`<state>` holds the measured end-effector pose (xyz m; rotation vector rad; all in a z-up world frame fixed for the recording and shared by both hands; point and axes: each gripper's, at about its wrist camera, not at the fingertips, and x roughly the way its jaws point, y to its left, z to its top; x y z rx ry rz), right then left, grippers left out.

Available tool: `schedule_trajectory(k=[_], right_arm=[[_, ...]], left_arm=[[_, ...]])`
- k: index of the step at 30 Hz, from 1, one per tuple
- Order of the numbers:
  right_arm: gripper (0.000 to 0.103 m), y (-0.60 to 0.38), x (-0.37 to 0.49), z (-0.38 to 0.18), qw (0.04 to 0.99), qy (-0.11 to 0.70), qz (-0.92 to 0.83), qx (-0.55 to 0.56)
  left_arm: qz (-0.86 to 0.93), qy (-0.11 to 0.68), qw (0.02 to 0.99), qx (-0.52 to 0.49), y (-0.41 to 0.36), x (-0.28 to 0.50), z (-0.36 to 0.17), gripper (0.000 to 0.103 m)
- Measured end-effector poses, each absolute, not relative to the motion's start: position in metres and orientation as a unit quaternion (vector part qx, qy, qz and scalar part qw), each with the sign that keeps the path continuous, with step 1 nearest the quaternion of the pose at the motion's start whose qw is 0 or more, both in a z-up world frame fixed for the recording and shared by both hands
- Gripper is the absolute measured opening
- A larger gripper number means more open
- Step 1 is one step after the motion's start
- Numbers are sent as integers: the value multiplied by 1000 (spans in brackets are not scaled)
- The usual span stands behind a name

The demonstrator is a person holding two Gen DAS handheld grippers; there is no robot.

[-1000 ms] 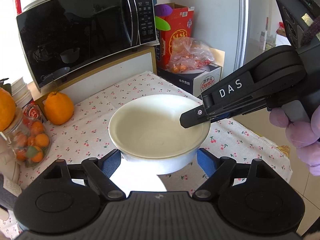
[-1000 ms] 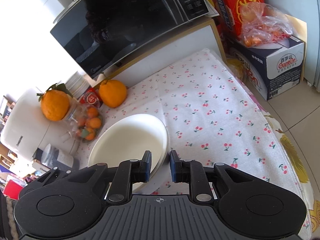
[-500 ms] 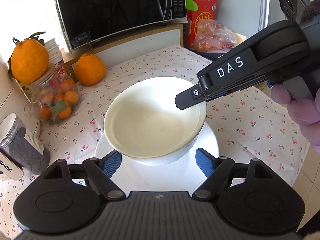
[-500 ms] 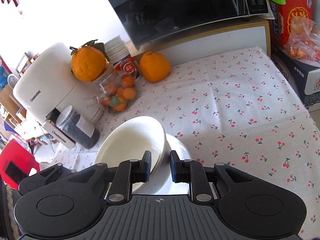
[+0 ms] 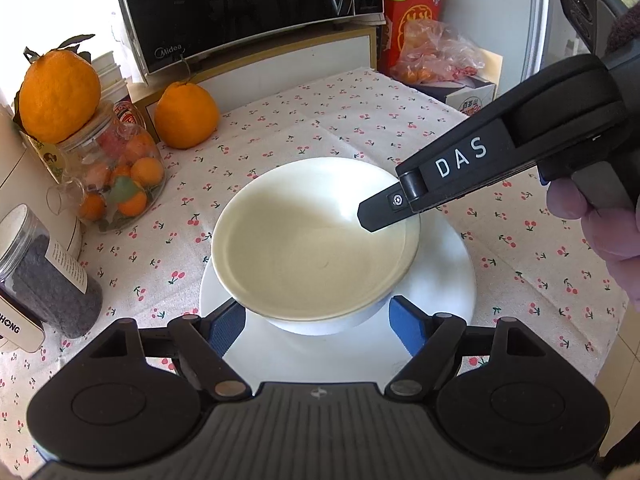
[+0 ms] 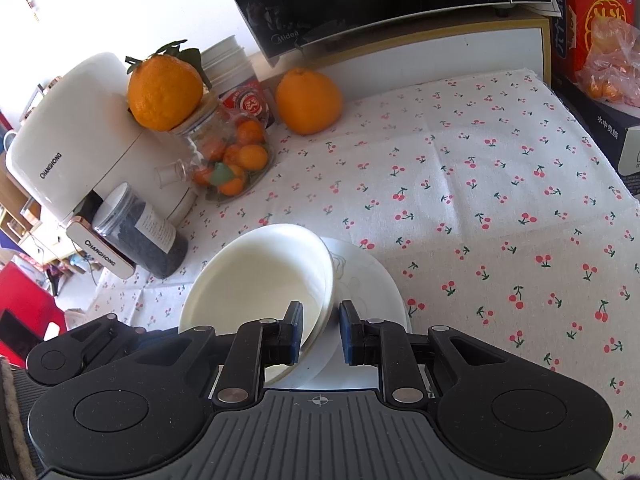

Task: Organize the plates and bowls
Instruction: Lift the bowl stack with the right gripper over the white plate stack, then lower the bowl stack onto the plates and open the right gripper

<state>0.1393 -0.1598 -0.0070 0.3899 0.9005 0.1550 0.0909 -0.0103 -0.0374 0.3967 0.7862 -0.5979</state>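
A white bowl (image 5: pixel 312 240) sits over a white plate (image 5: pixel 448 280) on the cherry-print tablecloth. My right gripper (image 6: pixel 320 332) straddles the bowl's (image 6: pixel 256 276) near rim, one finger inside and one outside, jaws slightly apart from the rim. In the left wrist view the right gripper (image 5: pixel 384 208) reaches in over the bowl's right rim. My left gripper (image 5: pixel 318 320) is open, its blue pads either side of the bowl's near wall, above the plate. The plate (image 6: pixel 372 284) shows right of the bowl in the right wrist view.
A jar of small oranges (image 5: pixel 116 172) with a big orange (image 5: pixel 60 96) on top, another orange (image 5: pixel 186 114), a dark-filled jar (image 5: pixel 44 280) and a white appliance (image 6: pixel 80 140) stand at the left. A microwave (image 5: pixel 248 8) is at the back, boxes (image 5: pixel 416 12) at the right.
Both grippers carried the bowl leftwards and down over the plate. The right gripper's jaws have widened on the rim; the plate has come into view beneath the bowl.
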Motion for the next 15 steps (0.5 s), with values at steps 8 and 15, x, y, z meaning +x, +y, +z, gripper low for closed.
schedule_trajectory(k=[8, 15], right_arm=[[31, -160, 135, 0, 877, 436, 86, 183], [61, -176, 109, 28, 894, 407, 82, 170]], left_arm=[[-290, 384, 859, 175, -7, 86, -30, 97], [-274, 386, 870, 139, 11, 71, -14, 99]])
